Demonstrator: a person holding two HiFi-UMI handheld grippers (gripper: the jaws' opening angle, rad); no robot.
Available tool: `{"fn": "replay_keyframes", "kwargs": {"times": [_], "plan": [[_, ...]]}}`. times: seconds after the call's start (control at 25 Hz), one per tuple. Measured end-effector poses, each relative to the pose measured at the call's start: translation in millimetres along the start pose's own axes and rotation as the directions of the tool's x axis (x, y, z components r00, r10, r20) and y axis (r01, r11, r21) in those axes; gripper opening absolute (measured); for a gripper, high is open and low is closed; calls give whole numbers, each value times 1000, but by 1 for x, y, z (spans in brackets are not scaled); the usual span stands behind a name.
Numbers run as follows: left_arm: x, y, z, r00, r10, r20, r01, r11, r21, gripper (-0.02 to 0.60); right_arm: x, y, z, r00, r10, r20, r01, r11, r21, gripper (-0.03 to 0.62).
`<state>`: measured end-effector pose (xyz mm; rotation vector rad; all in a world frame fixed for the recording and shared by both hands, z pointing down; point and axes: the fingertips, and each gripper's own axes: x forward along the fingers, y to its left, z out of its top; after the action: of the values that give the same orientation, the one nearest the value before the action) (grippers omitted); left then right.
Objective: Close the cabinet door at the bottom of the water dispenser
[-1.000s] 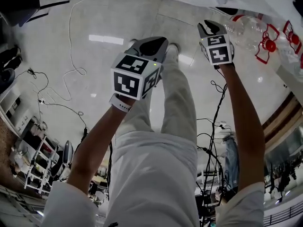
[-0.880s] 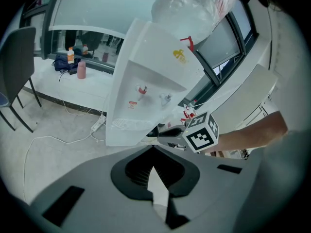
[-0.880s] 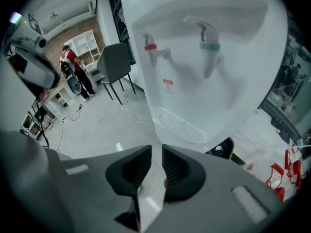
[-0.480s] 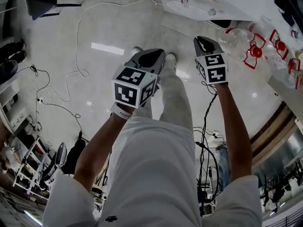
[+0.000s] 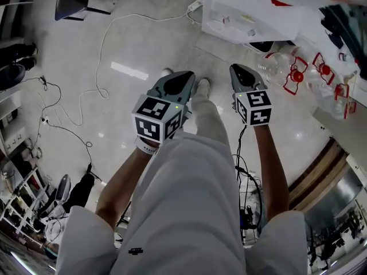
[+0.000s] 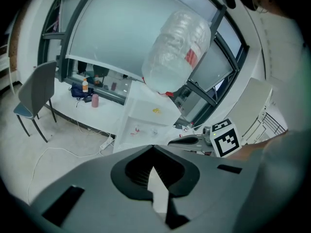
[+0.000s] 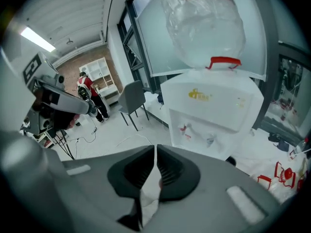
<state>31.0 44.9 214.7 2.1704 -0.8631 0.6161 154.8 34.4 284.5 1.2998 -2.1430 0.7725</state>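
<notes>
The white water dispenser (image 5: 246, 17) stands at the top of the head view, seen from above. Its taps (image 7: 197, 132) and the upturned clear bottle (image 7: 204, 23) show in the right gripper view. The left gripper view holds the dispenser (image 6: 146, 115) and its bottle (image 6: 177, 52) too. Its lower body, where the cabinet door sits, is hidden behind my grippers. My left gripper (image 5: 182, 76) (image 6: 153, 149) is shut and empty. The jaws of my right gripper (image 5: 238, 69) (image 7: 155, 147) are closing, almost together, with nothing between them. Both are held in the air short of the dispenser.
Empty clear bottles with red handles (image 5: 298, 73) lie on the floor right of the dispenser. White and black cables (image 5: 103, 56) run over the glossy floor at left. A grey chair (image 7: 131, 98) stands left of the dispenser. A person in red (image 7: 86, 86) is far back.
Both grippers have risen with the person, and the floor has dropped away. More of the dispenser's top has come into view. The bottles at right now lie lower in the picture.
</notes>
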Motion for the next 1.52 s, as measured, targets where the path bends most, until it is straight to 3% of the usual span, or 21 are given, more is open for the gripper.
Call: {"fn": "replay_keyframes", "kwargs": {"times": [0.44,0.64,0.88,1.28,1.52], "plan": [[-80,-15,51,987,21,158,-27,999,36,6,-83,43,75,987,5,160,6,998,-66,26],[-110,-31,71,972,-5,234,2,1000,14,6,-121,56,102,972,-1,233,25,995,-97,26],[-141,-45,85,954,2,300,-31,995,91,6,-161,73,123,946,2,324,39,992,-120,26],[-166,-60,93,933,15,360,-73,986,148,6,-210,93,159,887,20,462,60,985,-159,26],[-172,-63,101,926,13,378,-75,986,151,6,-208,100,174,875,48,481,51,980,-190,26]]}}
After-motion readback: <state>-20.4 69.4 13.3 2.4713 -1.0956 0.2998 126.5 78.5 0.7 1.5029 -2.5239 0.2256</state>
